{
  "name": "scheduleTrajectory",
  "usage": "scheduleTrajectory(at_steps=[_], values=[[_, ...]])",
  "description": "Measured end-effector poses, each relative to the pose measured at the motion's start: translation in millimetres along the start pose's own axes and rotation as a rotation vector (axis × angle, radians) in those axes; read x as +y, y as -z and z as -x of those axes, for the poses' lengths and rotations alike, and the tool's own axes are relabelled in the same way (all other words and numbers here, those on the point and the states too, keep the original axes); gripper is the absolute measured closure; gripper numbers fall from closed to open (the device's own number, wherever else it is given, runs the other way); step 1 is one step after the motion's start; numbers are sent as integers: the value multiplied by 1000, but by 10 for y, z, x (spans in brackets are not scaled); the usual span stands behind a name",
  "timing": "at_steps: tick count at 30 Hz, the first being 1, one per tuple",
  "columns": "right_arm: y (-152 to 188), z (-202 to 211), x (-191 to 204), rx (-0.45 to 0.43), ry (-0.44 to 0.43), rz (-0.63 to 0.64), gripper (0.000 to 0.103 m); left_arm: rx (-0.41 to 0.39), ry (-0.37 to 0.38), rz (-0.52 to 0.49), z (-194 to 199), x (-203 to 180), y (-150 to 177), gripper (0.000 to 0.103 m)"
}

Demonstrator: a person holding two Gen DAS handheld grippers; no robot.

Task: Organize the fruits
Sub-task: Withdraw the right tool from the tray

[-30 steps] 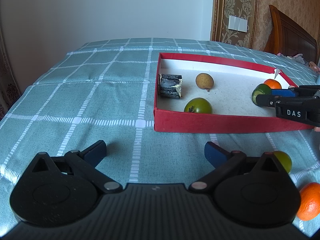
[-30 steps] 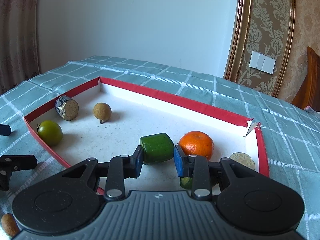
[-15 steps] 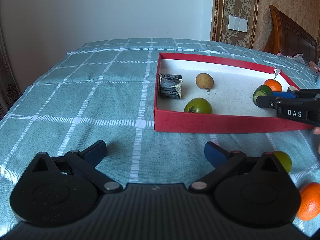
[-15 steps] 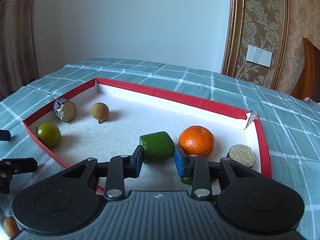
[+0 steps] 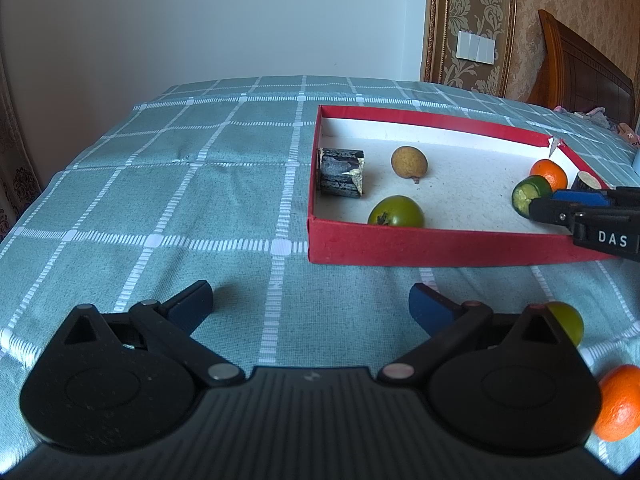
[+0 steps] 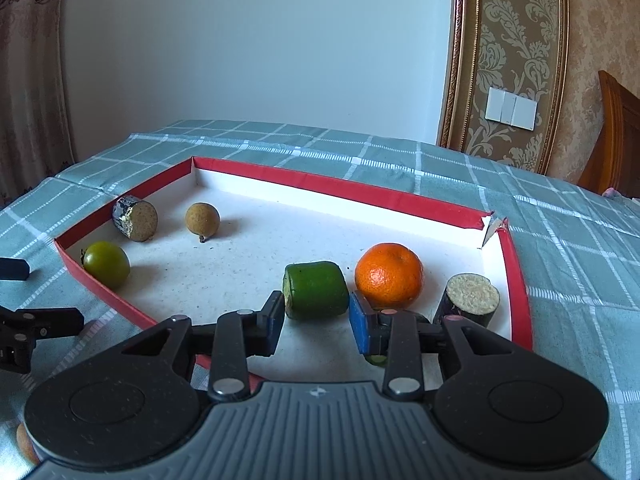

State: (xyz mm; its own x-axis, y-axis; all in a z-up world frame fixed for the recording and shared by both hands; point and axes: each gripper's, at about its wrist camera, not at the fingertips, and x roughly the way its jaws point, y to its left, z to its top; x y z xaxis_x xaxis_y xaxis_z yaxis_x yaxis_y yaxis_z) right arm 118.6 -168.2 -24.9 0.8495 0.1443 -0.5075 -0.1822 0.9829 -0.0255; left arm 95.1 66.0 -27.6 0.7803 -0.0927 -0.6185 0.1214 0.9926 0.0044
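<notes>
A red tray (image 6: 404,200) with a white speckled floor sits on teal white-checked cloth (image 5: 180,200).

The middle of the red tray (image 6: 400,200) is bare white floor, so a gripper has room there. On its left side sit a green tomato (image 6: 106,264), a dark cut chunk (image 6: 136,219) and a brown longan (image 6: 202,219). On the right, a green chunk (image 6: 316,290), an orange (image 6: 389,275) and another dark chunk (image 6: 470,300) crowd close together. The checked cloth (image 5: 160,200) left of the tray is wide and bare. Near the tray's front wall, a green fruit (image 5: 568,320) and an orange (image 5: 620,408) lie on the cloth.
</notes>
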Motion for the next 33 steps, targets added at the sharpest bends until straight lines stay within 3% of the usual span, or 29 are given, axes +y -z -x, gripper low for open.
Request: scheduleTrajectory(at_steps=[4, 12, 15, 30, 33], values=[[58, 214, -15, -29, -2, -9, 63, 0, 0, 0, 0, 0, 0, 0], [240, 774, -78, -73, -42, -28, 62, 0, 0, 0, 1, -2, 0, 0], [344, 892, -81, -60, -38, -6, 55, 0, 0, 0, 1, -2, -1, 0], [588, 847, -304, 63, -11, -38, 53, -5, 13, -19, 112, 15, 77, 0], [615, 815, -328, 71, -7, -42, 45, -17, 40, -17, 263, 48, 177, 0]])
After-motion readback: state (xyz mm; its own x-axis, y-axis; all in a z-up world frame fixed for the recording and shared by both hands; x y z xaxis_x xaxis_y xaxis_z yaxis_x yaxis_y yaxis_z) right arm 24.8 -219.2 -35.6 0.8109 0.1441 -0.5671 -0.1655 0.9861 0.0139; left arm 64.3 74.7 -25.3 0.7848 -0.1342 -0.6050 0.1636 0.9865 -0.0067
